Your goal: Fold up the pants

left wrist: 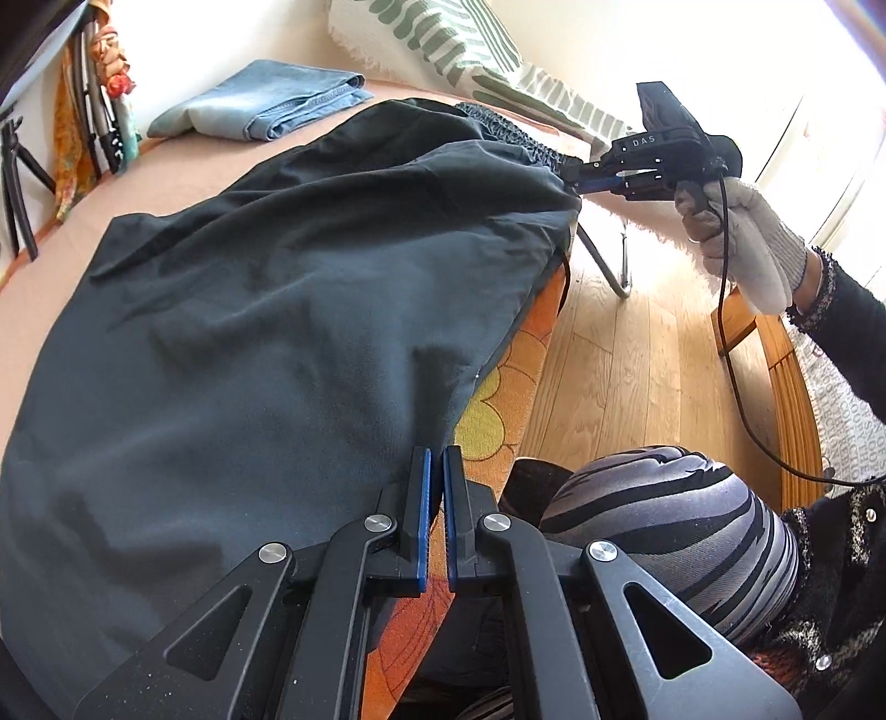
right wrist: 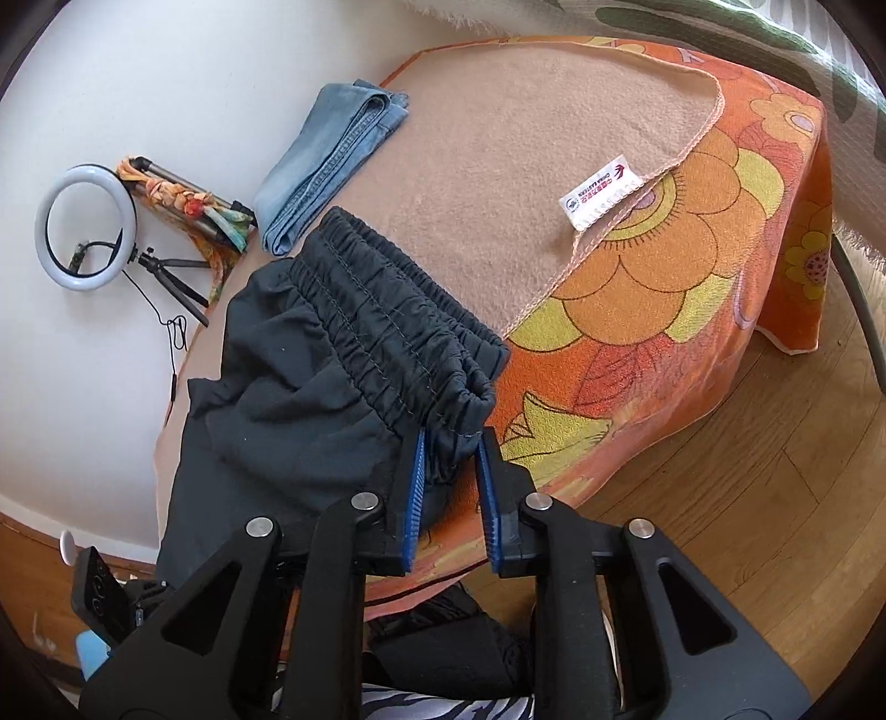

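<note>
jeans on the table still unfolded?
No, the jeans lie folded in a neat stack at the far side of the table, beyond the dark pants.

1. This is a home, a lived-in room used for filming.
2. The worktop (right wrist: 498, 183) is covered with a tan blanket over an orange flower-print cloth (right wrist: 692, 266), household textiles rather than workshop gear.
3. Folded blue jeans (right wrist: 332, 160) lie on the worktop at 11 o'clock in the right wrist view.
4. A ring light (right wrist: 83, 227) on a small tripod (right wrist: 171, 277) stands by the white wall at 9 o'clock.
5. Light wooden plank flooring (left wrist: 637, 354) runs at 3 o'clock in the left wrist view.
6. A green-and-white fringed throw (left wrist: 454, 50) hangs at 12 o'clock, above a metal chair leg (left wrist: 609, 266).
</note>
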{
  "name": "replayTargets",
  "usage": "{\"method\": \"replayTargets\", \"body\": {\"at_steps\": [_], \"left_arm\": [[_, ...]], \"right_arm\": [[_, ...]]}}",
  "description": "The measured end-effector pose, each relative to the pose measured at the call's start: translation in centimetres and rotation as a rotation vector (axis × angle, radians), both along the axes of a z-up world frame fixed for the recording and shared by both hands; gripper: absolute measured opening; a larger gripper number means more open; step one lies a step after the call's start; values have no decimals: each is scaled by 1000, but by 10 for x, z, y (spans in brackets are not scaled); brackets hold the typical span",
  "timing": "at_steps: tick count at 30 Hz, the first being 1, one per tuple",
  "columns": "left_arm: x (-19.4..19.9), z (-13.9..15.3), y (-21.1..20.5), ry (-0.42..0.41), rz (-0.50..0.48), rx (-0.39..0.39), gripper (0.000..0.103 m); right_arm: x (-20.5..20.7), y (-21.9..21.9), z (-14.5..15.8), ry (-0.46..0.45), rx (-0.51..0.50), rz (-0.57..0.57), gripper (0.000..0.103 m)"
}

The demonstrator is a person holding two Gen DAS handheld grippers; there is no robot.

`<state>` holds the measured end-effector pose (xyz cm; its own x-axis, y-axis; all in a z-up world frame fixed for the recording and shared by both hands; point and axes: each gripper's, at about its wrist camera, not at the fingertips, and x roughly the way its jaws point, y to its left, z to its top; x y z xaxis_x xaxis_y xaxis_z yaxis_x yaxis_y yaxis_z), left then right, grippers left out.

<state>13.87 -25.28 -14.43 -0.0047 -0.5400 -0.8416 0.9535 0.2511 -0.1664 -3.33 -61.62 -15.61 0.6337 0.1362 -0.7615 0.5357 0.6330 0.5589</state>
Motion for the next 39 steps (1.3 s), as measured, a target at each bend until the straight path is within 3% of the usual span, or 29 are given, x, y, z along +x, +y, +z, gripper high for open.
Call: {"method": "replayTargets", "body": {"at_steps": [4,6,8,12,18,22,27,28,29,34,39], "left_arm": [[5,10,11,25,37,-41,8],[7,17,21,27,65,-68,10],[11,23,32,18,110,-91,20],[21,29,53,-22,215,-112,24],[33,22,93,-77,363,-86,27],[45,8,123,-58,470,-65,27],[56,-4,147,-34,555,-65,27],[57,-6,149,-34,567,-67,27],[59,-7,152,-34,578,-68,27],[60,-14,165,-32,616,-69,27],[61,-20,176,-45,635,-59,27]], "right_arm": [[3,-7,31,7,-151,82,46],[9,-16,51,-47,-201,115,62],[24,-28,64,-105,-202,157,82],[72,-48,67,-151,-224,237,83],[136,-67,22,-107,-116,338,83],[151,-69,-5,-95,-37,393,83],[148,-56,-6,-140,-55,482,84],[146,-51,-5,-145,-80,491,80],[146,-45,-6,-141,-91,506,70],[139,-22,-3,-127,-160,478,49],[125,5,23,-139,-267,446,47]]}}
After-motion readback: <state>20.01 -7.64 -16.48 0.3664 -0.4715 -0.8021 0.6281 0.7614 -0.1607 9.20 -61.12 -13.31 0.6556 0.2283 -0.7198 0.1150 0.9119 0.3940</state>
